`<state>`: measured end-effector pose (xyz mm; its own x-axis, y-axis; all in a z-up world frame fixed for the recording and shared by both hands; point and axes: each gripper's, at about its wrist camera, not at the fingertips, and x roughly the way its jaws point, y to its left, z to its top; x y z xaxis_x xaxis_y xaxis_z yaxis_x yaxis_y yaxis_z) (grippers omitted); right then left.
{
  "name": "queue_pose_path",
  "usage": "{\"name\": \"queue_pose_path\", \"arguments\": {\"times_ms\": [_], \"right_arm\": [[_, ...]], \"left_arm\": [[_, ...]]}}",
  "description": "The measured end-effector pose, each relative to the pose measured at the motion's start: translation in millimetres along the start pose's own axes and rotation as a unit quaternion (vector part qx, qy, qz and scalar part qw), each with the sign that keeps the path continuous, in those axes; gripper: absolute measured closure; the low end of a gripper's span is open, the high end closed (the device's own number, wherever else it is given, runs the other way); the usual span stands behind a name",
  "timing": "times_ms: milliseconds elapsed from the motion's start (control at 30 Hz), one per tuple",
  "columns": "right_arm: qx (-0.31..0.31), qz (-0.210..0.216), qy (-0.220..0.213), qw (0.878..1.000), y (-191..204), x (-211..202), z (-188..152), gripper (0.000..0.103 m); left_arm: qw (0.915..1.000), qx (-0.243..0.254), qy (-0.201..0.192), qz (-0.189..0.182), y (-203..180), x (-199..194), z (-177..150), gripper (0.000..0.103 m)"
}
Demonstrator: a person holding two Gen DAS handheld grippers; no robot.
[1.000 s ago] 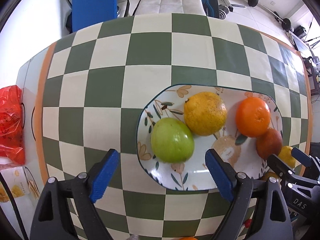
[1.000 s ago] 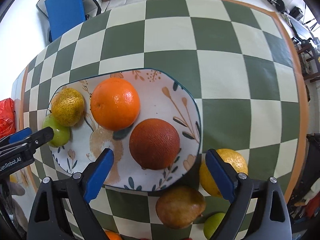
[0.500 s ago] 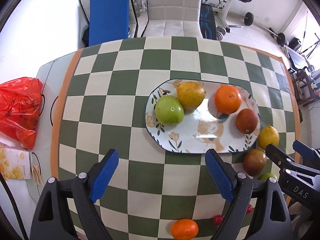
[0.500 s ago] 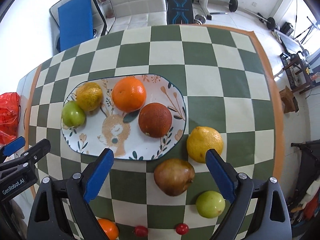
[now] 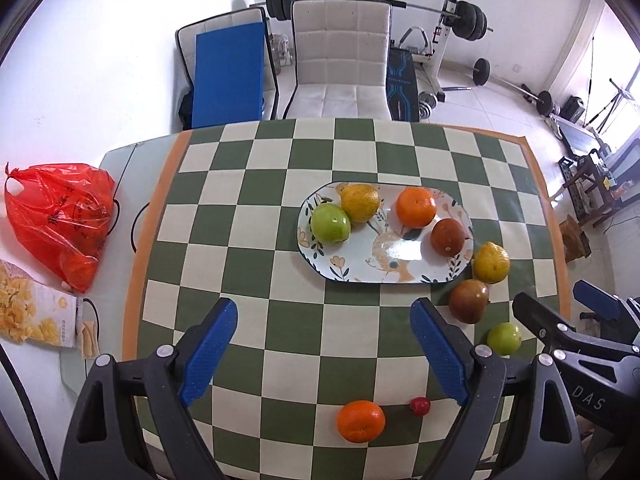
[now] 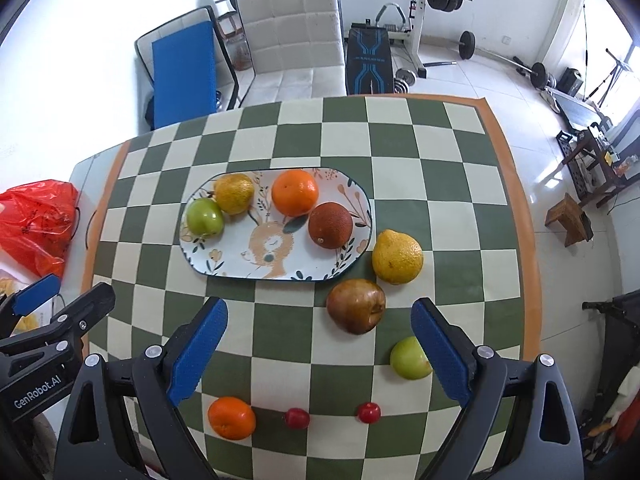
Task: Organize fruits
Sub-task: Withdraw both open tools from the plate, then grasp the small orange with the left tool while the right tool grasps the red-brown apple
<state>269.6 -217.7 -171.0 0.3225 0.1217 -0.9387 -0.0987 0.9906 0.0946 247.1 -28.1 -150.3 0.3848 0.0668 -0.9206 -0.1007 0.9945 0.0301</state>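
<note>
Grippers [image 5: 324,354] [image 6: 320,354] higher than before, fingers apart, plate [image 6: 224,270] farther below.

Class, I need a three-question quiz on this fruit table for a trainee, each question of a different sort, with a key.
1. True or false: the plate holds four fruits.
2. Which fruit lies off the plate? A) brown pear B) green apple on the plate's left end C) dark red orange
3. Fill in: both the left gripper and right gripper are ___.

Key: 1 true. 2 A. 3 open; neither holds anything.
</note>
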Motion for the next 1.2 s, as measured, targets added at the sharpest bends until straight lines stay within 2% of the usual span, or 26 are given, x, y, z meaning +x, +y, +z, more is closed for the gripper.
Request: {"name": "queue_pose_path", "arguments": {"times_ms": [433,567,600,633,733,833,933,967,1100,1133,1200], "right_arm": [[0.003,0.001,-0.045,0.999,7,-57,-20,0.008],[0.012,0.011,-0.047,0.999,5,-60,-21,0.008],[0.018,0.021,-0.044,0.999,4,-58,-21,0.008],[0.025,0.032,-0.039,0.998,1,-56,-21,0.008],[0.04,0.037,-0.017,0.998,-9,-41,-26,0.008],[0.052,0.042,0.013,0.998,-20,-19,-37,0.008],[0.066,0.04,0.048,0.996,-32,8,-50,0.008],[0.072,0.04,0.06,0.995,-36,17,-56,0.008],[0.092,0.041,0.097,0.99,-51,48,-74,0.008],[0.096,0.039,0.102,0.989,-54,53,-77,0.008],[0.103,0.036,0.111,0.988,-60,63,-81,0.008]], "left_arm": [[0.9994,0.003,-0.034,0.002,-2,-32,-13,0.014],[0.9999,0.012,-0.011,-0.003,-6,-17,-14,0.014],[0.9998,0.018,0.002,-0.009,-7,-8,-16,0.01],[0.9992,0.026,0.026,-0.017,-9,6,-19,0.0],[0.9929,0.041,0.108,-0.031,-11,52,-38,0.0],[0.978,0.059,0.197,-0.034,-17,103,-72,0.0],[0.9598,0.044,0.273,-0.049,-21,142,-103,0.0],[0.9543,0.03,0.291,-0.059,-22,152,-111,0.0],[0.9431,0.014,0.325,-0.07,-31,179,-127,0.0],[0.9403,0.017,0.332,-0.073,-36,185,-131,0.0],[0.9368,0.035,0.342,-0.064,-45,196,-138,0.007]]}}
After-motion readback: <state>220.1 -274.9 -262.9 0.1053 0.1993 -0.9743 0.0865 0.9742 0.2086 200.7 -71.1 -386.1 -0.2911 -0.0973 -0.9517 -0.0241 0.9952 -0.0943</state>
